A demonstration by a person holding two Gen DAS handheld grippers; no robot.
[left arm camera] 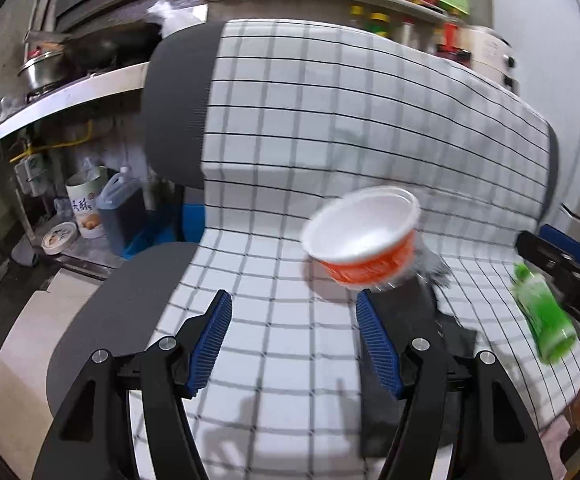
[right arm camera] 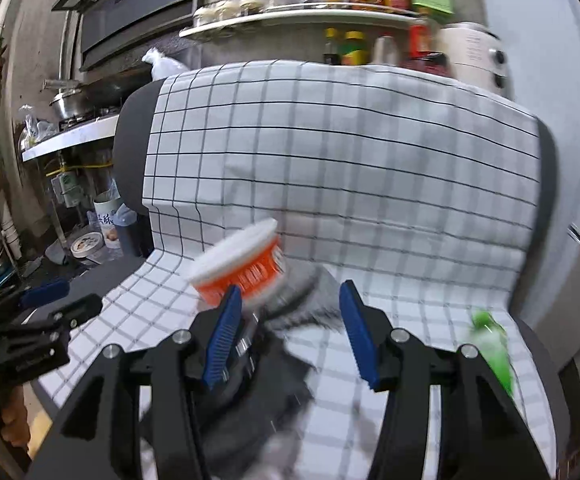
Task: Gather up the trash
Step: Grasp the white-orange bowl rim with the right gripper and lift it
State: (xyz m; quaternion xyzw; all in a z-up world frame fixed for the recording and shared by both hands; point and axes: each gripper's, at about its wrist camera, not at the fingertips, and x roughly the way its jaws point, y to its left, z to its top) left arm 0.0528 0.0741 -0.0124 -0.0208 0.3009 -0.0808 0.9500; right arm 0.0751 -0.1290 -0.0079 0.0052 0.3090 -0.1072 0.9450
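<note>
An empty orange and white instant-noodle bowl [left arm camera: 364,238] lies tilted on the checked cloth over a chair seat; it also shows in the right wrist view [right arm camera: 244,262]. A dark bag or cloth [left arm camera: 418,312] lies beside it, also seen from the right [right arm camera: 274,368]. A green plastic bottle [left arm camera: 542,316] lies at the seat's right edge [right arm camera: 494,350]. My left gripper [left arm camera: 294,336] is open and empty, just short of the bowl. My right gripper [right arm camera: 290,332] is open over the dark bag, its left finger close to the bowl. The right gripper also shows in the left view [left arm camera: 562,268].
The chair's backrest [left arm camera: 350,112] rises behind the seat. A kitchen counter with pots [left arm camera: 50,68] is at left, jugs and tins [left arm camera: 106,208] on the floor beneath. A shelf of bottles [right arm camera: 354,8] and a fridge [right arm camera: 570,160] stand behind and right.
</note>
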